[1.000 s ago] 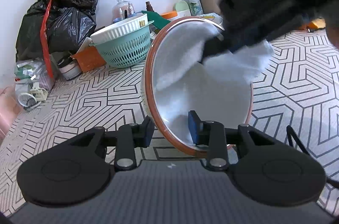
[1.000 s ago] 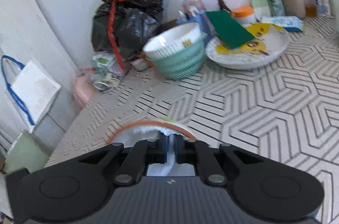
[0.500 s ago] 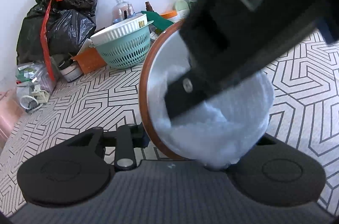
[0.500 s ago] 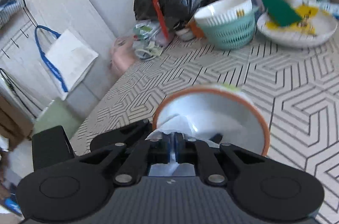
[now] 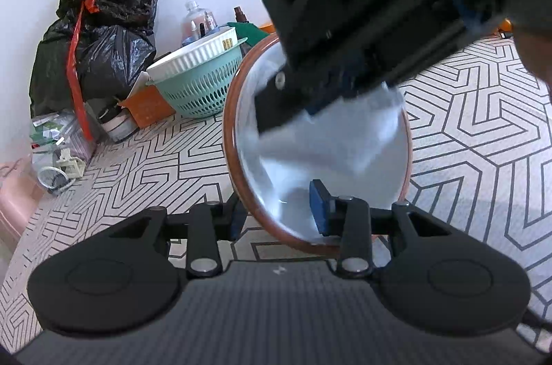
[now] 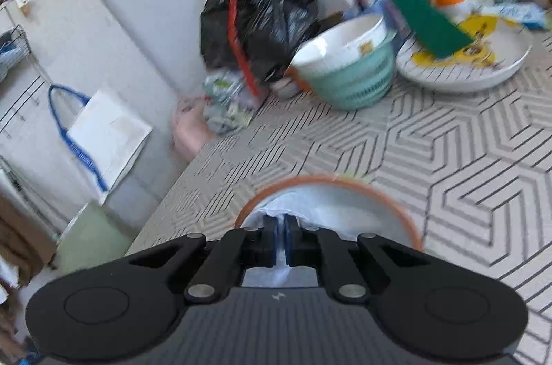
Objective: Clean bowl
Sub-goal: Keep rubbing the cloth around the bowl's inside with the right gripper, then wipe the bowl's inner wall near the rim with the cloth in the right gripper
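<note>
Over patterned tabletop [image 5: 483, 137], left gripper [image 5: 277, 213] clamps tilted orange-rimmed white bowl [image 5: 276, 137]; right gripper [image 6: 283, 242] pinches tissue [image 5: 345, 140].

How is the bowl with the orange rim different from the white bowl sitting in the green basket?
The orange-rimmed bowl is tipped up on its edge, clamped at the rim by the left tool; the white ribbed bowl sits upright in the green basket. The orange-rimmed bowl has a smooth wall; the white ribbed bowl has ridges outside. The orange-rimmed bowl has a white cloth in it, pinched by the right tool. Both are white inside.
</note>
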A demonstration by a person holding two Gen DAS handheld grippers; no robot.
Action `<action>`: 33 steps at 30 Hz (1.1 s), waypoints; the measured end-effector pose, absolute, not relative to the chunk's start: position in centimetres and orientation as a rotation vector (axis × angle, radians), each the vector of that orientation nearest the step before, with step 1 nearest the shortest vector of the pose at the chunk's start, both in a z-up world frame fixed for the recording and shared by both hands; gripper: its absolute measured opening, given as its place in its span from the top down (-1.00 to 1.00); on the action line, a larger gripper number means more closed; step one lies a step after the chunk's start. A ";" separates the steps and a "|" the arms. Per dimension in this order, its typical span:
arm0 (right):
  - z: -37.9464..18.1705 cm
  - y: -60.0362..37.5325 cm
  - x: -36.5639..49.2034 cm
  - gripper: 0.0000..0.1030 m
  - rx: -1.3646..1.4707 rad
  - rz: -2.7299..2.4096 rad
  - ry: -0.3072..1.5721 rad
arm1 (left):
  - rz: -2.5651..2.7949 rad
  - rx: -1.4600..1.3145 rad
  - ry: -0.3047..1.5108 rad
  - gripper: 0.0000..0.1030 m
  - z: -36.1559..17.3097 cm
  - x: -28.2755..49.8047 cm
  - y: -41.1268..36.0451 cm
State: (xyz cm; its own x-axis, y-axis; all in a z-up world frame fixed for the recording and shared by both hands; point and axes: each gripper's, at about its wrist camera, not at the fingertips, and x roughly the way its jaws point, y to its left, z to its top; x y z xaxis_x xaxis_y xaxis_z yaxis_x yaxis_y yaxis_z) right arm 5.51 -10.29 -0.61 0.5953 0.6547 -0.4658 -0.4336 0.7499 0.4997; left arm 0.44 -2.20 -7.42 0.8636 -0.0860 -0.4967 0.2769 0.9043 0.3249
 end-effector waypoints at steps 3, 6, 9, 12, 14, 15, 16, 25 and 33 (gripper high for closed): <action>-0.2 -10.6 5.4 0.82 0.320 0.581 0.652 | -0.198 0.400 0.495 0.29 -7.4 0.6 -2.1; -0.2 -10.6 5.4 0.83 0.284 0.534 0.644 | -0.208 0.379 0.502 0.29 -7.3 0.9 -1.7; -0.6 -10.4 5.4 0.89 0.224 0.471 0.663 | -0.206 0.383 0.500 0.29 -7.3 0.9 -1.7; -1.6 -10.3 5.6 0.89 0.198 0.442 0.689 | -0.213 0.376 0.502 0.29 -7.3 1.0 -1.6; -2.2 -10.3 5.5 0.89 0.189 0.436 0.705 | -0.224 0.358 0.508 0.29 -7.3 1.1 -1.3; -2.9 -10.3 5.6 0.89 0.187 0.432 0.723 | -0.229 0.351 0.510 0.29 -7.3 1.1 -1.2; -3.4 -10.4 5.5 0.89 0.193 0.433 0.734 | -0.232 0.353 0.509 0.29 -7.3 1.1 -1.2; -5.3 -9.9 4.3 0.85 0.242 0.487 0.757 | -0.247 0.333 0.516 0.29 -7.3 1.0 -1.0; -5.3 -10.7 4.5 0.86 0.287 0.543 0.796 | -0.257 0.282 0.531 0.28 -7.2 1.1 -0.3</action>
State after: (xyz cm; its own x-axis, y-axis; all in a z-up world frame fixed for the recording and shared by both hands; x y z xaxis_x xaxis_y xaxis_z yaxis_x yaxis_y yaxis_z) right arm 4.51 -10.66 -5.35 0.5736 0.5607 -0.5971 -0.3505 0.8269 0.4398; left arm 1.12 -0.27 -7.23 0.8323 -0.1671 -0.5286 0.3116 0.9296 0.1967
